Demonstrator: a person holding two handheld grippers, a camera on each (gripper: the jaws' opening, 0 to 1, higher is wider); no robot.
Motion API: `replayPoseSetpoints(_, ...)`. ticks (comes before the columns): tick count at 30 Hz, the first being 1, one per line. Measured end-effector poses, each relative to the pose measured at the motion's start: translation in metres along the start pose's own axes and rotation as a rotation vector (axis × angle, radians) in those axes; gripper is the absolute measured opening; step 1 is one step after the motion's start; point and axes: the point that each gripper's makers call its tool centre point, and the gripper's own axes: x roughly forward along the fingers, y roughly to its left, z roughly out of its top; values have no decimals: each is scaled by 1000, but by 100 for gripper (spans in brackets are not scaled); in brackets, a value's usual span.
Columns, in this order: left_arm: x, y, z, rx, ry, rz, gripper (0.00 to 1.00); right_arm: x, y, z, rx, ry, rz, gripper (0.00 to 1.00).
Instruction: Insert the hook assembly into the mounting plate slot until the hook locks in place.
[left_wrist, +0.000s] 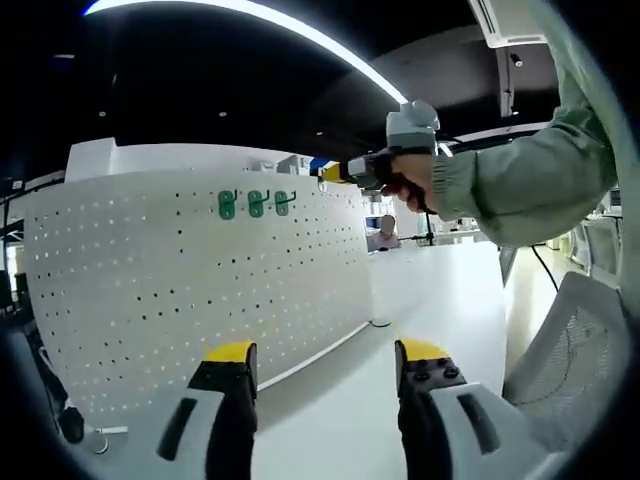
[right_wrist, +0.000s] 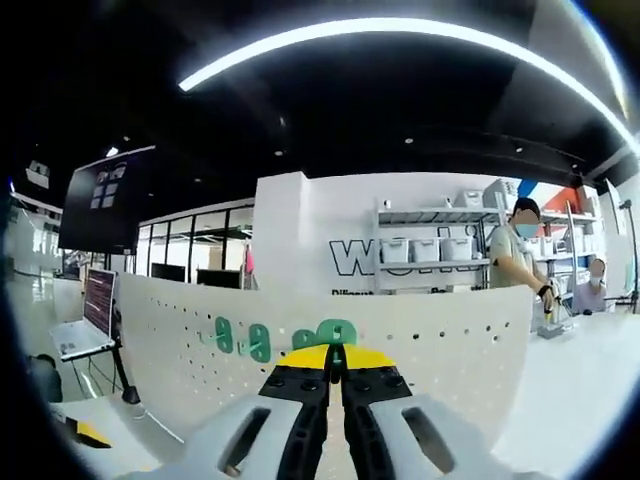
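Hooks (left_wrist: 256, 204) sit on the pegboard (left_wrist: 180, 290); your right gripper (right_wrist: 336, 352), jaws closed, nears them; left gripper (left_wrist: 325, 362) gapes empty—press squarely.

The pegboard (left_wrist: 200, 280) is white, dotted all over with a regular grid of small dark holes; high on it sit three green hooks (left_wrist: 255, 204) in a row. Below the pegboard, the left claw (left_wrist: 325, 365) has black jaws tipped with yellow and grey-white bodies. Beside the pegboard's upper right corner, the right claw (left_wrist: 335, 173) shows yellow and black, held by a hand (left_wrist: 410, 180) from a pale green sleeve (left_wrist: 520, 170). The surface (left_wrist: 440, 290) under the pegboard is white. In the right gripper view the same claw (right_wrist: 335, 360) is black with yellow tips, against the white dotted pegboard (right_wrist: 440, 340) and green hooks (right_wrist: 250, 340)
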Motion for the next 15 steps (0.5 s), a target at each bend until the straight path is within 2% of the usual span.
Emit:
replayPoseSetpoints(3,0,1,0,-2,1,4,58,4,0,-3,20,3,-1,0)
replayPoseSetpoints(15,0,3,0,-7,0,10,57,25,-12,-12,3,19,-39,0)
